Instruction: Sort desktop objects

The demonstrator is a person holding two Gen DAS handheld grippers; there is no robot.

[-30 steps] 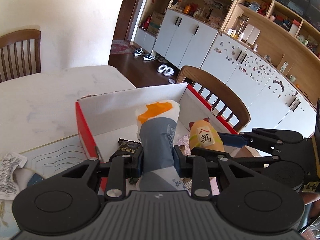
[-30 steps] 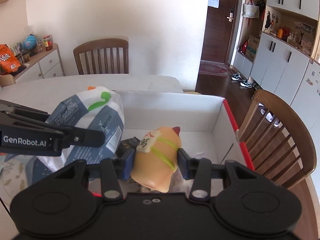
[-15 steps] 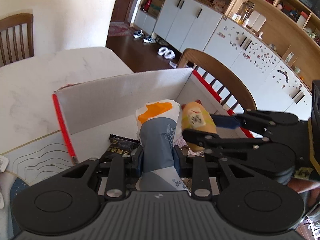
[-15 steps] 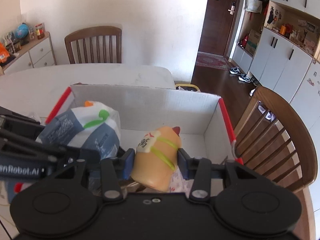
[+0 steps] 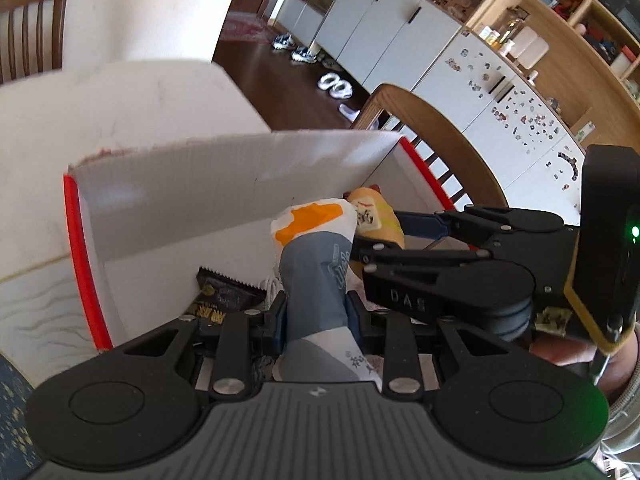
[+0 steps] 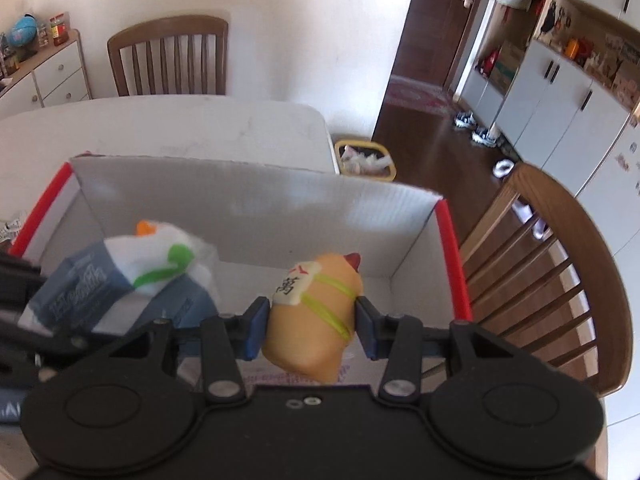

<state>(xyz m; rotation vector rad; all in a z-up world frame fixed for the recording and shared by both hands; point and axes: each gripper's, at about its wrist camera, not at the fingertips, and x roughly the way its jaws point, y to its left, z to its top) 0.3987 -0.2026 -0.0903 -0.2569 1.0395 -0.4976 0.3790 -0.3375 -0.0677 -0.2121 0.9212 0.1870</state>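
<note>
My left gripper [image 5: 315,312] is shut on a grey-blue and white snack packet [image 5: 316,264] with an orange patch, held over the inside of a white cardboard box with red edges [image 5: 82,280]. My right gripper [image 6: 310,330] is shut on a tan squishy toy [image 6: 316,312] that carries a white mahjong tile and yellow-green bands. The toy [image 5: 374,218] hangs just right of the packet [image 6: 120,280], above the box floor. The right gripper's body [image 5: 460,280] shows in the left wrist view. A black snack wrapper [image 5: 224,300] lies in the box under the packet.
The box [image 6: 256,200] stands on a white table [image 6: 160,128]. A wooden chair [image 6: 552,264] is close on the right, another chair [image 6: 168,56] stands at the table's far side. A yellow bin [image 6: 366,158] sits on the floor beyond. A patterned mat [image 5: 36,312] lies left of the box.
Both grippers have moved forward and down over the box with their objects still held. The box now fills more of both views and the two grippers have come closer together.
</note>
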